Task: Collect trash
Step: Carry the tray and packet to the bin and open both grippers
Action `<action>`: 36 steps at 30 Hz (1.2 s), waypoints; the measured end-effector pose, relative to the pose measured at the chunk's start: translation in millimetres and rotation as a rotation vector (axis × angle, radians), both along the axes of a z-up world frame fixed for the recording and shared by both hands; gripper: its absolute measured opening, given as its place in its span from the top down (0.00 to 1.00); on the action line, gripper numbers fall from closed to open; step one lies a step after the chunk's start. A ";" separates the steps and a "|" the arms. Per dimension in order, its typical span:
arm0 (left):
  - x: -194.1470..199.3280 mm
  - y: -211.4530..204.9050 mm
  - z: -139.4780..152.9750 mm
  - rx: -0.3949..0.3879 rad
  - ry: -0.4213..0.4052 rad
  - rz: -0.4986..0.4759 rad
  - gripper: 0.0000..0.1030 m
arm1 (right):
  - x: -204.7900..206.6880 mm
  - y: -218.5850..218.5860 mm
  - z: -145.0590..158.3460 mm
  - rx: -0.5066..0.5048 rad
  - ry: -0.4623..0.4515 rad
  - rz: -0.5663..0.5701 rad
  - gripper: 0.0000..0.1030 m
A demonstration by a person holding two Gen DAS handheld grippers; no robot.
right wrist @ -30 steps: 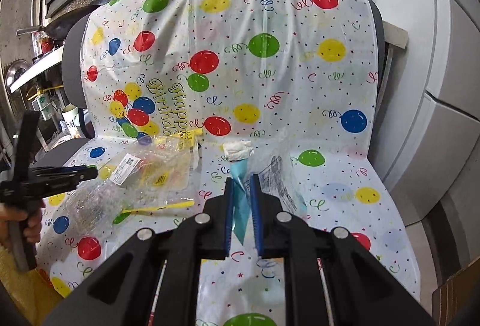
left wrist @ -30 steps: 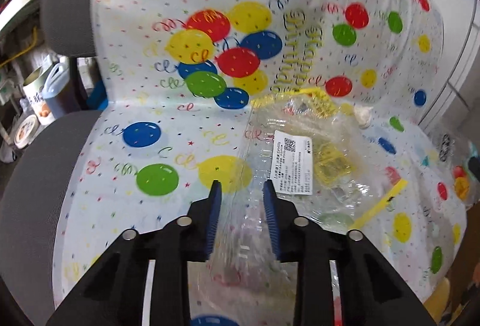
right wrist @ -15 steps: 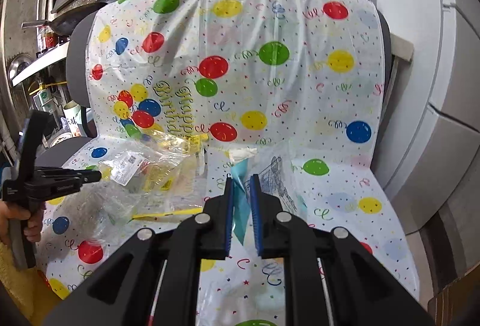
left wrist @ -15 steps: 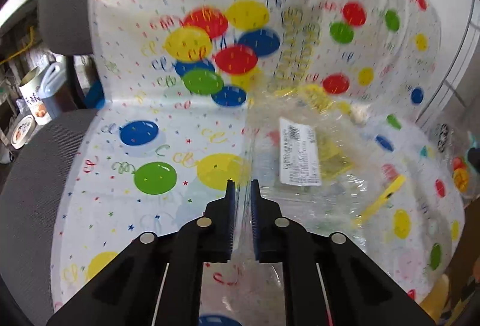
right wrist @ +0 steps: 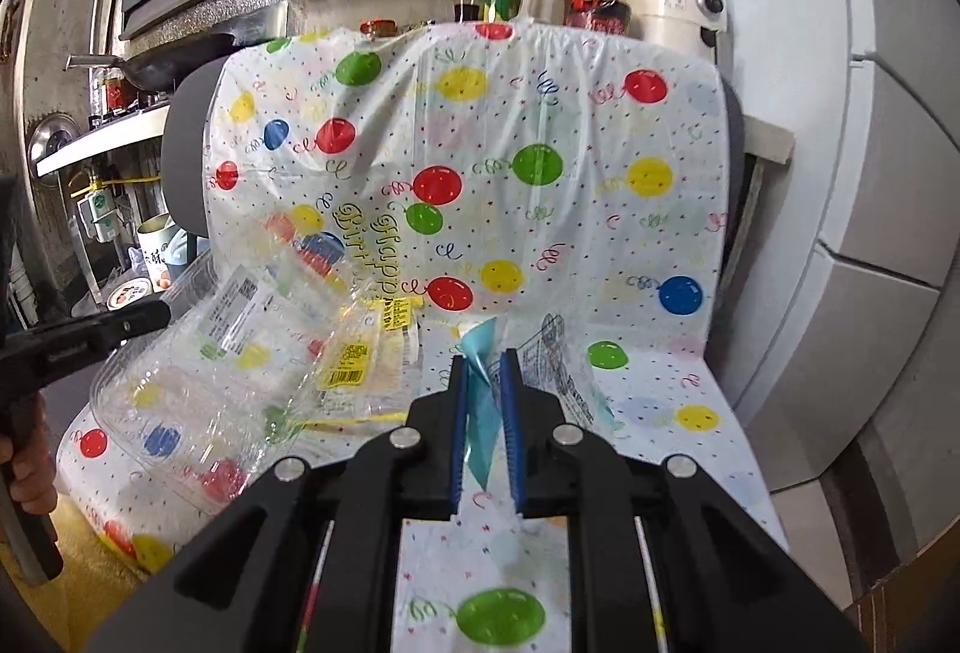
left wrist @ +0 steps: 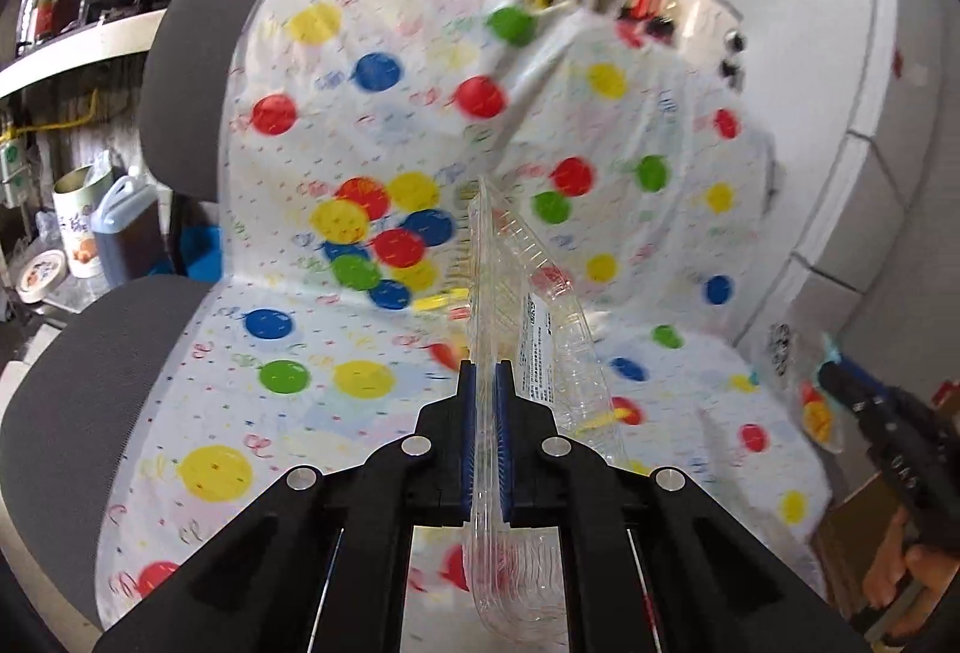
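Left gripper [left wrist: 485, 383]: fingers clamped nearly flat on the rim of the clear ribbed plastic clamshell tray [left wrist: 528, 305], having just closed on it. The tray is off the seat and hangs edge-on, its long axis running up and away from the fingers, with its white printed label [left wrist: 537, 347] facing right. In the right wrist view the same tray [right wrist: 198, 353] sits far left, carried clear of the balloon-print plastic sheet [right wrist: 600, 245] that covers the grey office chair [left wrist: 72, 383].

Centre, on the seat: a clear wrapper with yellow barcode stickers [right wrist: 360, 353] lies flat, just left of the right gripper and touching the sheet. A thin yellow strip [right wrist: 354, 418] lies beside it, long axis left to right. Neither is held.

Right gripper [right wrist: 485, 383]: fingers almost closed, pinching a light-blue plastic scrap [right wrist: 480, 401] that stands up between them. A clear printed bag [right wrist: 564, 371] trails off to the right; can't tell whether the fingers have it too.

Judgement: both hands are full, so drop-off comes first. No bin in view, only a brown cardboard edge [right wrist: 912, 599] at near right. After that, the yellow-sticker wrapper is nearest the right gripper.
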State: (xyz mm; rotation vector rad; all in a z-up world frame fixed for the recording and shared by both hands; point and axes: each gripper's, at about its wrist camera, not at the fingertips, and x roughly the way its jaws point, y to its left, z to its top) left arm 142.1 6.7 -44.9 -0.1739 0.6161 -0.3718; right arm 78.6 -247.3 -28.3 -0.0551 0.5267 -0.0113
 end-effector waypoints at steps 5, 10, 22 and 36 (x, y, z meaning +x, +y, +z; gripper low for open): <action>-22.1 -29.9 6.7 -0.003 -0.025 -0.082 0.94 | -31.6 -21.1 0.9 0.000 -0.012 -0.055 0.89; -42.2 -60.9 -0.9 0.010 -0.040 -0.139 0.94 | -61.4 -44.3 -2.9 -0.006 -0.011 -0.118 0.89; -88.4 -131.0 -4.2 -0.016 -0.071 -0.309 0.94 | -149.5 -109.8 -18.0 -0.001 -0.026 -0.300 0.89; -162.6 -313.6 -63.2 0.095 0.011 -0.737 0.94 | -256.8 -207.0 -56.9 0.032 0.062 -0.607 0.89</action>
